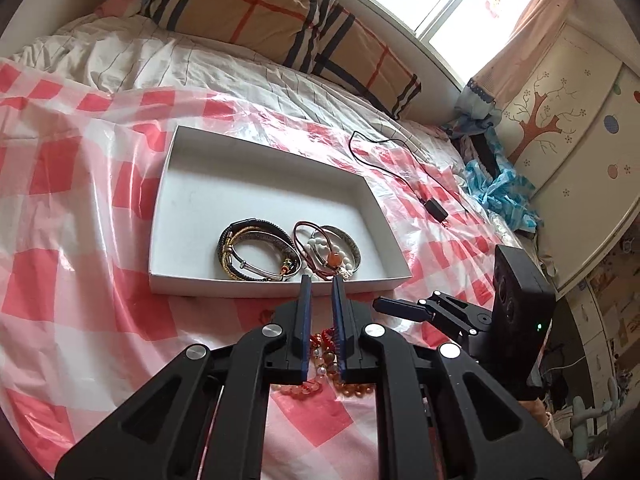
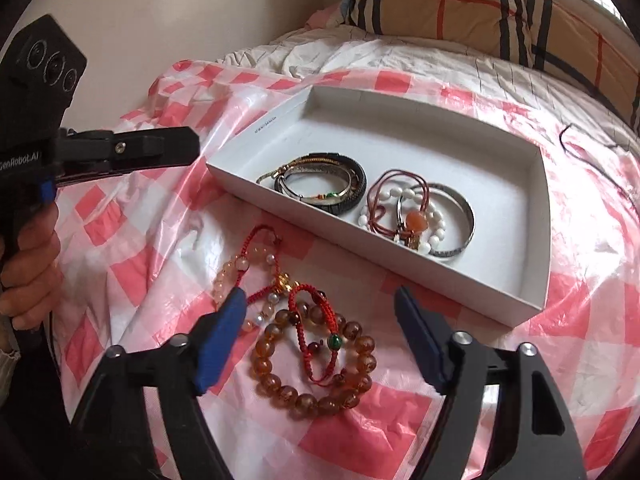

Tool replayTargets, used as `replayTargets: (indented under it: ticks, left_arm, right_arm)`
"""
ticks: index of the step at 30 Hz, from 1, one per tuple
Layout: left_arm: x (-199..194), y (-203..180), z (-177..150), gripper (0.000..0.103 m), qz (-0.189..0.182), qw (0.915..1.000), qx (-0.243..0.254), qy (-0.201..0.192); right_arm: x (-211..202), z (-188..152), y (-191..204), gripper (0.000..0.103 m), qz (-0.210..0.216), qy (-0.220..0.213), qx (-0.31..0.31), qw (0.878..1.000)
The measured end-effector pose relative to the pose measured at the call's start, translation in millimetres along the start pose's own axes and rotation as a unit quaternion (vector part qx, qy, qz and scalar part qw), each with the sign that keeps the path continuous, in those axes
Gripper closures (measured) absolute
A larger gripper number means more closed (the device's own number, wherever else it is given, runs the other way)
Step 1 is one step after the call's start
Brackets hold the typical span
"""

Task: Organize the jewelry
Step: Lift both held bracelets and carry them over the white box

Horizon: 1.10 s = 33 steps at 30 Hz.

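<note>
glossy plastic sheet (image 2: pixel 580 300), matt card box (image 2: pixel 400 140)

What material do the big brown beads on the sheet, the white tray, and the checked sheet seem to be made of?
Brown bead bracelet: translucent amber-like resin or glass, glossy; light glows through the beads.
White tray: matte cardboard, probably; thin folded walls, flat white finish.
Checked sheet: thin plastic film; shiny wrinkles and glare.
</note>
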<state>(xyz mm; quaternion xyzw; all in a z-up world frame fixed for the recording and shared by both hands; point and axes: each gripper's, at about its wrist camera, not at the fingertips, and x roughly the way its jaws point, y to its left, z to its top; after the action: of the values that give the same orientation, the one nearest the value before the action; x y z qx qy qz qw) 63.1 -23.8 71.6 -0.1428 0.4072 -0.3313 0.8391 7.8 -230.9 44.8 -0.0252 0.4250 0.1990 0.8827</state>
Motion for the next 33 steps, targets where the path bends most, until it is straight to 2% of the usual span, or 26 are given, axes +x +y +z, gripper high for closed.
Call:
replayTargets:
  ticks: [2, 4, 5, 6, 7, 8, 10, 13, 17, 19, 21, 22, 23, 26, 28, 33]
  left_arm:
    - [1, 1, 0, 0.094, 0.004, 1.0000, -0.001, 0.002]
    - [5, 0, -2, 0.094, 0.022, 0.9997, 0.006, 0.013]
    - [9, -2, -3, 0.094, 0.033, 0.9992, 0.011, 0.021]
    - [12, -1, -5, 0.094, 0.042, 0.9986, 0.015, 0.028]
    - [16, -1, -6, 0.094, 0.054, 0.9977, 0.019, 0.036]
    - [21, -2, -7, 0.093, 0.070, 0.9963, 0.027, 0.043]
    - [32, -1, -11, 0.093, 0.085, 0.9940, 0.035, 0.059]
    - [48, 0, -15, 0.083, 0.102, 0.9912, 0.033, 0.078]
    - [63, 2, -17, 0.054, 0.146, 0.9859, 0.029, 0.075]
    - [70, 5, -18, 0.053, 0.148, 0.9859, 0.016, 0.078]
    - [78, 7, -20, 0.056, 0.146, 0.9854, 0.008, 0.086]
    - [82, 7, -22, 0.074, 0.148, 0.9844, 0.010, 0.094]
    - [85, 5, -23, 0.086, 0.151, 0.9833, 0.018, 0.099]
    - [78, 1, -22, 0.098, 0.144, 0.9848, 0.028, 0.092]
    - [65, -4, -19, 0.099, 0.127, 0.9887, 0.032, 0.074]
    - [31, -17, -11, 0.100, 0.053, 0.9977, 0.033, 0.028]
  right_arm:
    - [9, 0, 9, 0.031, -0.011, 0.005, -0.024, 1.000]
    - [25, -3, 16, 0.045, -0.041, 0.037, -0.056, 0.997]
    - [27, -4, 16, 0.051, -0.037, 0.040, -0.058, 0.997]
    - [26, -4, 15, 0.065, -0.028, 0.039, -0.057, 0.997]
    - [24, -3, 14, 0.074, -0.022, 0.038, -0.054, 0.998]
    - [22, -3, 12, 0.076, -0.018, 0.037, -0.049, 0.998]
    - [19, -3, 7, 0.089, -0.009, 0.035, -0.039, 0.999]
    - [17, -3, 4, 0.089, 0.001, 0.033, -0.027, 0.999]
    - [10, -1, 1, 0.089, 0.012, 0.019, -0.014, 1.000]
    - [4, 1, -3, 0.089, 0.022, 0.010, -0.001, 1.000]
    - [-1, 2, -8, 0.089, 0.031, 0.001, 0.013, 0.999]
    - [-3, 2, -11, 0.089, 0.035, -0.002, 0.020, 0.999]
    - [-5, 3, -13, 0.089, 0.039, -0.006, 0.027, 0.999]
    - [-10, 5, -20, 0.089, 0.047, -0.016, 0.044, 0.998]
    - [-14, 6, -23, 0.089, 0.055, -0.025, 0.056, 0.997]
    - [-25, 7, -36, 0.089, 0.090, -0.052, 0.097, 0.990]
